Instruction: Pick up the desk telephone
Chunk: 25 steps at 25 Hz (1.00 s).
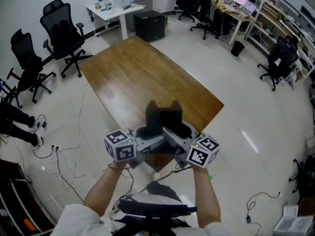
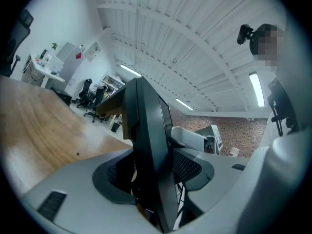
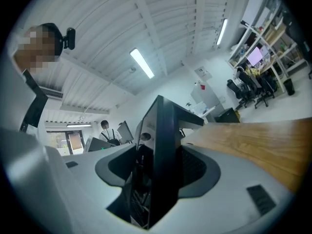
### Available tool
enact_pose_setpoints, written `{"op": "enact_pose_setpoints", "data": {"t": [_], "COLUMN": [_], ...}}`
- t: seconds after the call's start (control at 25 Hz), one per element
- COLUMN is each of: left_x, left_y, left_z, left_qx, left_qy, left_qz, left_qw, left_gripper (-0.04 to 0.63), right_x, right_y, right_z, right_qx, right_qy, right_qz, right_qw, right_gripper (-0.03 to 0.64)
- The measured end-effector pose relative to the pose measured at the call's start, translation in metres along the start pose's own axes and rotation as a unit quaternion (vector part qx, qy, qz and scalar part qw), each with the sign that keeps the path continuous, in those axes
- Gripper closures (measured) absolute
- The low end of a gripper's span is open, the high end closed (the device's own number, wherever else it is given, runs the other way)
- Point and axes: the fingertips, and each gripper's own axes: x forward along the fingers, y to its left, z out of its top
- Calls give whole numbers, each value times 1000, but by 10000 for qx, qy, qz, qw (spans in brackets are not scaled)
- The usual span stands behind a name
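Observation:
The desk telephone (image 1: 164,118) is a black slab-shaped set held up in the air over the near end of the wooden table (image 1: 142,77). In the head view my left gripper (image 1: 147,140) grips it from the left and my right gripper (image 1: 176,140) from the right, both low on its body. In the left gripper view the telephone (image 2: 148,145) stands edge-on between the grey jaws of that gripper (image 2: 153,177), which press on it. The right gripper view shows the same: the telephone (image 3: 163,145) is clamped in the right gripper (image 3: 158,174).
Black office chairs (image 1: 64,33) stand left of the table. A white desk with a printer (image 1: 116,3) and a black cabinet (image 1: 150,24) lie beyond it. Cables (image 1: 64,163) trail over the white floor at the left. More desks and chairs (image 1: 231,6) fill the far right.

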Motion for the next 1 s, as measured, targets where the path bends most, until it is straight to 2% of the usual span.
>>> {"op": "enact_pose_setpoints", "data": {"t": [0.24, 1.0], "left_x": [-20, -55], "left_y": [-37, -117], "left_z": [23, 23], "left_qx": [441, 1010], "left_qy": [-163, -218], "left_qz": [-206, -628], "left_qw": [9987, 9927], "left_gripper": [364, 364], "right_x": [-9, -55], "right_y": [43, 119], "right_z": [20, 23], "right_qx": [-400, -835], "right_qy": [-323, -727], "right_qz": [33, -103], "right_qw": [9987, 9938], "right_gripper": [347, 347]}}
